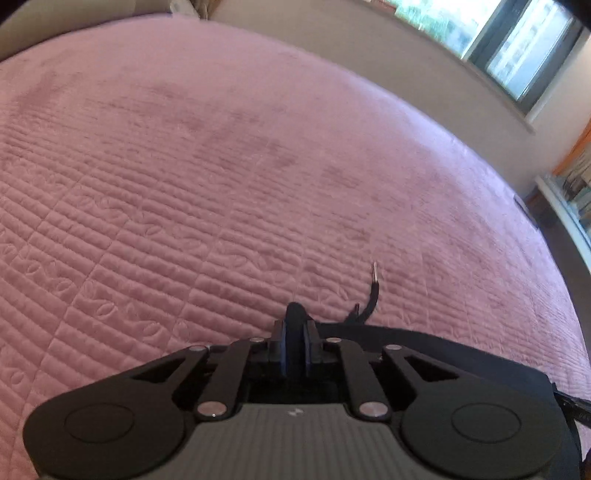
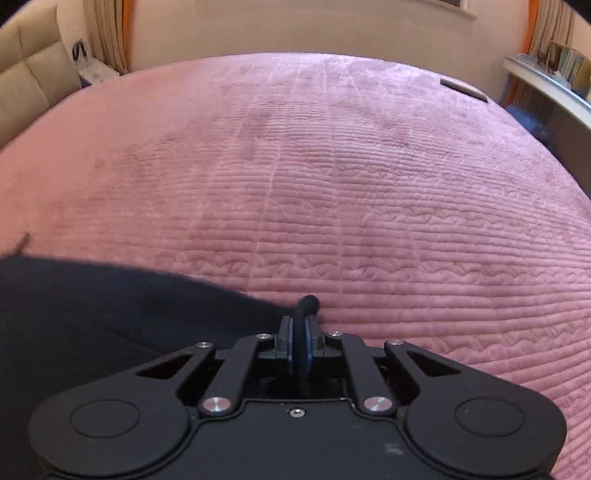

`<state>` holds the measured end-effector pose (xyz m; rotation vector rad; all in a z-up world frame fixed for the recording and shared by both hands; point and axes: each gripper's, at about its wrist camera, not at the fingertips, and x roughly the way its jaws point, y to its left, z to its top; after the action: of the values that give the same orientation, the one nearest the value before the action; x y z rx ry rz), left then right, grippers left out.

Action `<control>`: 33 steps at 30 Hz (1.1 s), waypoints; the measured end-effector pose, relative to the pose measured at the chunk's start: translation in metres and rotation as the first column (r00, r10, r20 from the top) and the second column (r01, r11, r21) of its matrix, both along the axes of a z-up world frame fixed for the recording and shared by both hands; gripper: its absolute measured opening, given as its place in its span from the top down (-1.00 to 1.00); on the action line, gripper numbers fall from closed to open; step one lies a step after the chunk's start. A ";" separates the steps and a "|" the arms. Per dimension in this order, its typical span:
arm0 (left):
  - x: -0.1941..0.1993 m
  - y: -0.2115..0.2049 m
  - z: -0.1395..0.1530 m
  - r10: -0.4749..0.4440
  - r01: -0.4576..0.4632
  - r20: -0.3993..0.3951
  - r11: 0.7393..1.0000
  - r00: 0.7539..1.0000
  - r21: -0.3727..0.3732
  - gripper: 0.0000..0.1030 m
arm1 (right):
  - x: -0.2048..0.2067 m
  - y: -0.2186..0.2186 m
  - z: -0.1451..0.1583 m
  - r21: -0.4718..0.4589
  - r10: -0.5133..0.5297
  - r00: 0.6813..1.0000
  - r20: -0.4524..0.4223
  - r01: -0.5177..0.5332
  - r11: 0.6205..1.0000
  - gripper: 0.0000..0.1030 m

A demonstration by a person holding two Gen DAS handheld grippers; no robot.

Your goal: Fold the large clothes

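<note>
Two grippers, one garment: we see the black garment (image 2: 92, 314) filling the lower left of the right wrist view, its edge running up to the centre, where a bunched fold of it pokes out between the blue pads of the right gripper (image 2: 300, 332). That gripper is closed narrow on the cloth. In the left wrist view the same dark fabric (image 1: 424, 338) shows only as a thin band at lower right, just behind the tool, and a pinch of it stands up between the pads of the left gripper (image 1: 295, 334), which is likewise clamped tight on it. A black drawstring (image 1: 371, 295) with a small metal tip curls up from the fabric, just right of the left gripper (its other end is hidden).

Around this we find the pink quilted bedspread (image 2: 332, 184), which fills the middle of both views, stitched in fine ribs and leaf patterns. Further out, at upper right of the left wrist view, sits a window (image 1: 517, 48); at the far right edge, a shelf with books (image 1: 576, 192). At upper left of the right wrist view we see a beige padded headboard (image 2: 29, 77) and a curtain (image 2: 107, 33).
</note>
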<state>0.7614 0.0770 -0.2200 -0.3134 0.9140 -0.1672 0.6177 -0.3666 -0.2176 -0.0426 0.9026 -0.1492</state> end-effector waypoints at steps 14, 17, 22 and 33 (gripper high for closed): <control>-0.119 -0.025 0.082 -0.150 0.155 0.104 0.987 0.983 -0.040 0.58 | -0.093 0.127 0.079 0.172 0.095 0.993 0.070 -0.105 0.979 0.82; -0.144 -0.033 0.045 -0.123 0.125 0.039 0.990 0.992 -0.066 0.55 | -0.095 0.146 0.037 0.241 0.081 0.997 -0.022 -0.073 0.968 0.86; -0.178 0.012 0.013 0.016 -0.017 -0.010 0.989 1.000 -0.147 0.93 | -0.124 0.116 0.029 0.143 -0.016 1.000 -0.022 0.019 0.990 1.00; -0.265 0.080 0.045 0.096 -0.114 -0.180 0.989 0.979 -0.094 0.68 | -0.174 0.152 0.072 0.169 -0.012 1.000 -0.023 0.015 0.985 0.91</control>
<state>0.4967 0.1568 -0.1751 -0.4776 1.0624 -0.0907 0.4435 -0.2151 -0.1455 0.1200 0.9352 -0.0842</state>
